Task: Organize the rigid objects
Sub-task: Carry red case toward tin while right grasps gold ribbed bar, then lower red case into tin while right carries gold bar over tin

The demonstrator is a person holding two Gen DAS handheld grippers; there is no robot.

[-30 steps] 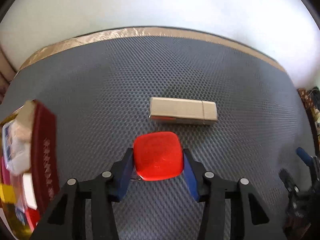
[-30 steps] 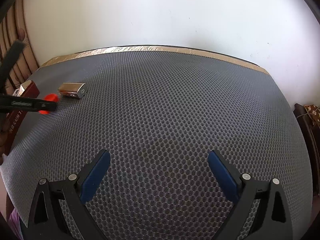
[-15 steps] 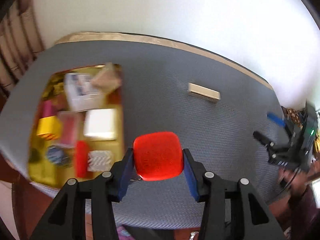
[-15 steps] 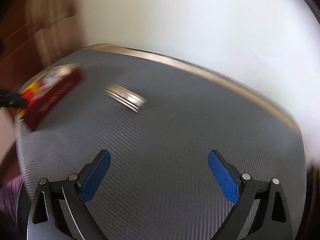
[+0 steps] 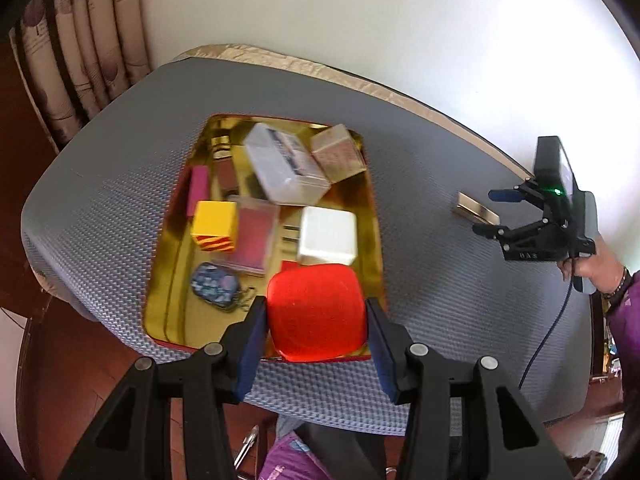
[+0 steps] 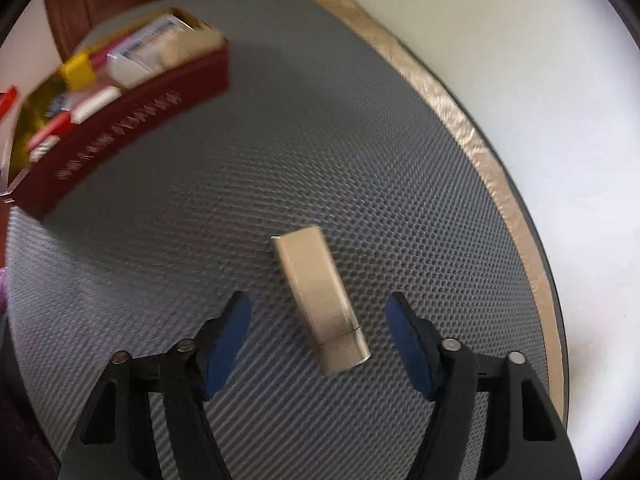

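Gripping a red square piece (image 5: 316, 312), the left gripper (image 5: 316, 320) hangs over the near end of the gold tray (image 5: 168, 264). The right gripper (image 6: 316, 336) has just been closing its jaws, which stand apart astride a beige box (image 6: 320, 300) lying on the grey surface (image 6: 280, 168), untouched.

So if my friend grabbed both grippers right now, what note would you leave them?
Left gripper: shut on the red square piece, held over the near end of the gold tray.
Right gripper: jaws have just been closing, pads not touching yet; the tan box lies on the grey mat between them.
Done: several small boxes are in the tray.
Left: drop the red piece in, then grip the tan box and bring it over too.
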